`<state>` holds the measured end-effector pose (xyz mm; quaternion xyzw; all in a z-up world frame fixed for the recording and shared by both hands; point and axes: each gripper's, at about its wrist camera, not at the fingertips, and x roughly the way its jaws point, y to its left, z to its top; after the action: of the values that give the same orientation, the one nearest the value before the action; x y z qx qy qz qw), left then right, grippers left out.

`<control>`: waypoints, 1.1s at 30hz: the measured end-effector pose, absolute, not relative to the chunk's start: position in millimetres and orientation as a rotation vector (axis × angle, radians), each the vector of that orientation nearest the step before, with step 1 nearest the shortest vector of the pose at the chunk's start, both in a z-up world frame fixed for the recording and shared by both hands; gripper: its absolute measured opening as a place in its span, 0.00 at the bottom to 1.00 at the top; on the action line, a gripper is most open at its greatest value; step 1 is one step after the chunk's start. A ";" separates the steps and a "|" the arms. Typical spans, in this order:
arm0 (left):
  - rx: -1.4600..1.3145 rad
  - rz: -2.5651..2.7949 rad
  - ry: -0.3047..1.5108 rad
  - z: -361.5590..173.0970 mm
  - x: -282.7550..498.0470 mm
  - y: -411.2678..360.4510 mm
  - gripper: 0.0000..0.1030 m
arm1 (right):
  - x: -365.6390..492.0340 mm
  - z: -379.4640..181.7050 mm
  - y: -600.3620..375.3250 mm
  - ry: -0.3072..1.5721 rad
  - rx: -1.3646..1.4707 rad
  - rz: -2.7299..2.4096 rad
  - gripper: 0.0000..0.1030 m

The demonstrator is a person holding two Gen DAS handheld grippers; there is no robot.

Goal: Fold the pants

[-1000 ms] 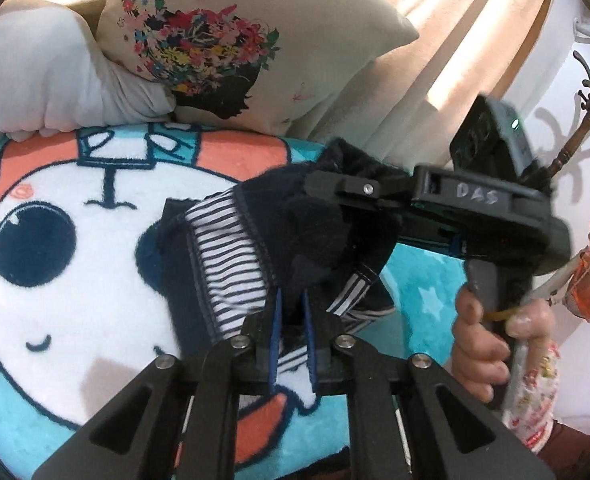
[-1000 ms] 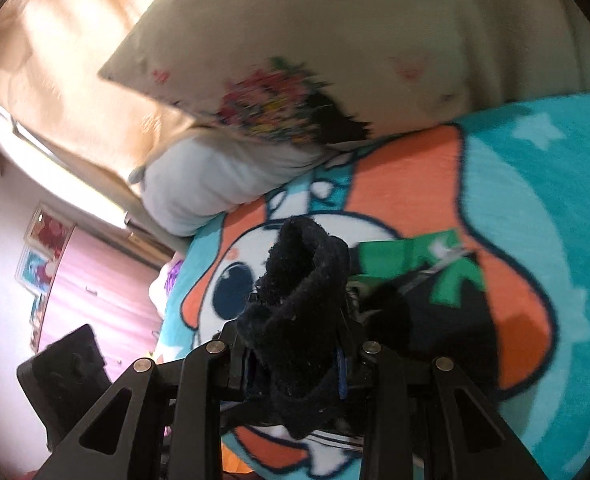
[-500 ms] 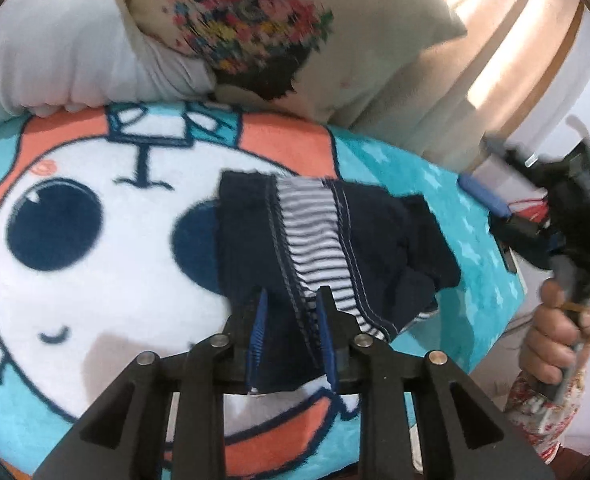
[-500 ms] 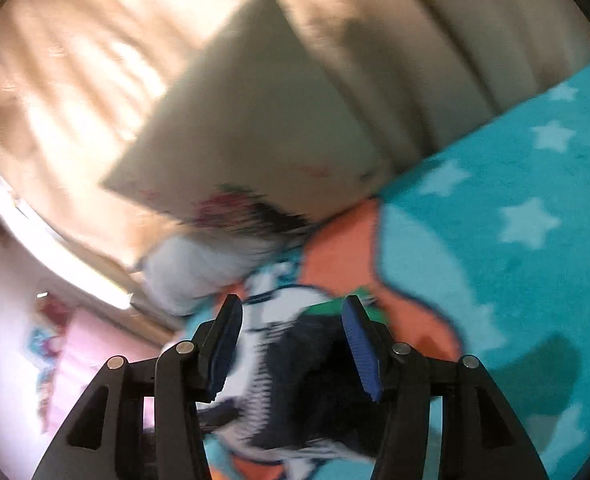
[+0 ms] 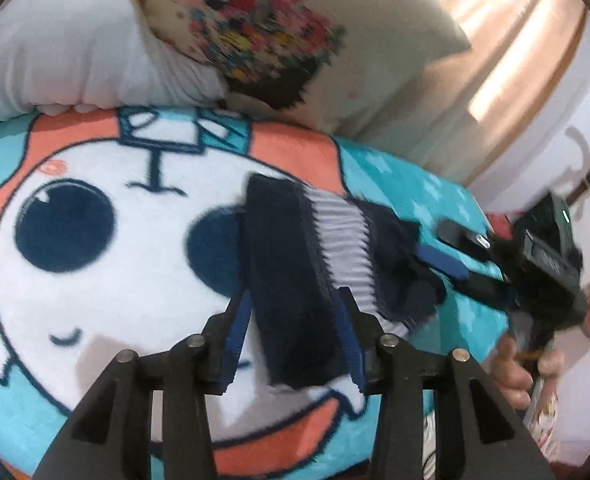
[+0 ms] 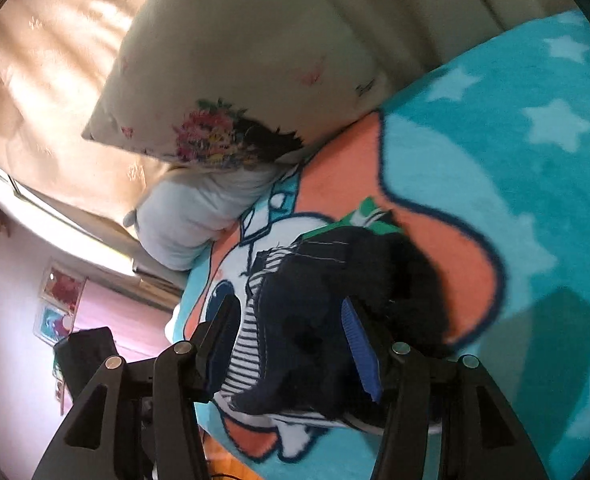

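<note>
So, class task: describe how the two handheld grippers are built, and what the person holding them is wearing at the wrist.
Left gripper: matte black angular linkage arms with silver round pivot bolts, and ribbed blue pads on the inner faces of its fingers. Right gripper has the same black frame, silver bolts and blue pads; from the left wrist view it shows a black box-shaped body with a small green light. The hand wears a floral-print sleeve.

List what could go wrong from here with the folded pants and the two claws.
1. The left claw, whose jaws have just been opening, straddles the near edge of the pants; pulling back carelessly could snag and undo the fold.
2. The right claw is open around the loose dark bunch, which looks lumpy and may flop open.
3. The plush blanket may drag the fabric if it is slid.
</note>
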<state>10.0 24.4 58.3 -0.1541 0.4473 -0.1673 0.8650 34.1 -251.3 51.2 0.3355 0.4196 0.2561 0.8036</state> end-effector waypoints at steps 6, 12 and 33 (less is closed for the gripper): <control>-0.487 -0.388 0.962 43.4 44.4 44.2 0.58 | 27.1 60.2 -272.9 0.826 0.630 0.440 0.72; -0.666 -0.525 1.112 2.3 83.7 33.6 0.63 | 55.4 24.2 -268.3 0.906 0.677 0.482 0.72; -0.437 -0.300 1.042 41.3 110.8 42.8 0.46 | 121.7 47.1 -210.5 0.905 0.485 0.412 0.49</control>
<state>110.8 42.8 41.3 -0.2065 0.4918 -0.1418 0.8339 121.7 -210.5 47.1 0.2305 0.4299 0.1954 0.8508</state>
